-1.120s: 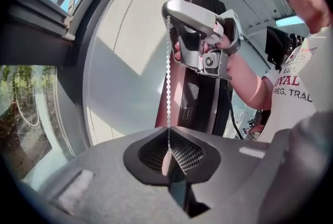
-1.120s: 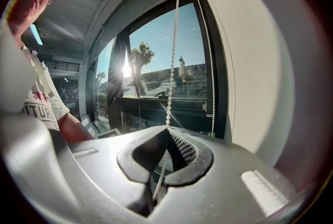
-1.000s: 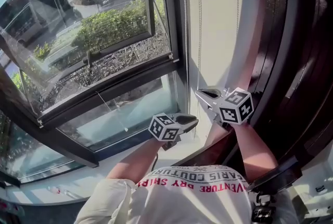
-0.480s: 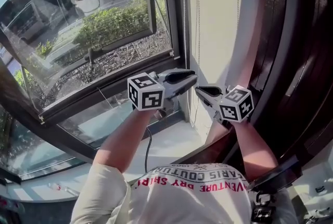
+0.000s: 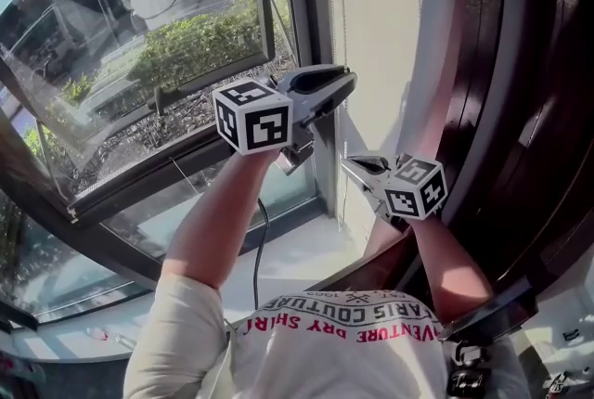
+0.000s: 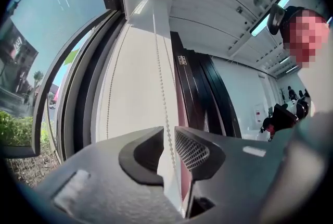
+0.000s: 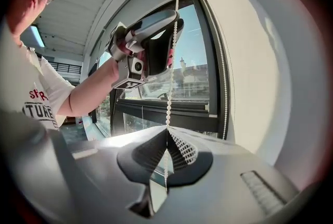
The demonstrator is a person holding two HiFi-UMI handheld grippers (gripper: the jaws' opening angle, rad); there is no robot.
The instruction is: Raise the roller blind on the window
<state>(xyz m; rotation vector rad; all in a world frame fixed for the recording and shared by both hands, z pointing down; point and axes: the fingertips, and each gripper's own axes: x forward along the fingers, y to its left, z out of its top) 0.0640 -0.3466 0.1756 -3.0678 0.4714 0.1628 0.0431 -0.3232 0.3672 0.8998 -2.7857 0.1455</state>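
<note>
A white bead chain (image 5: 345,130) hangs down the cream wall (image 5: 380,17) beside the window. My right gripper (image 5: 350,164) is shut on the chain; in the right gripper view the beads (image 7: 169,98) enter its closed jaws (image 7: 167,133) and a short tail hangs below. My left gripper (image 5: 342,83) is higher up the same strand, above the right one. Its jaws (image 6: 169,135) stand slightly apart, with the chain (image 6: 161,82) running through the gap, not pinched. The loop's second strand (image 7: 223,87) hangs free by the wall. No blind cloth shows over the glass.
The dark window frame (image 5: 302,7) and its glass (image 5: 139,63) fill the left. A dark wooden panel (image 5: 520,109) stands close on the right. Below lie the white sill (image 5: 288,258) and a black cable (image 5: 263,235).
My left gripper has climbed from sill height, below the right gripper, to well above it along the chain. The right gripper has stayed in place, still clamped.
</note>
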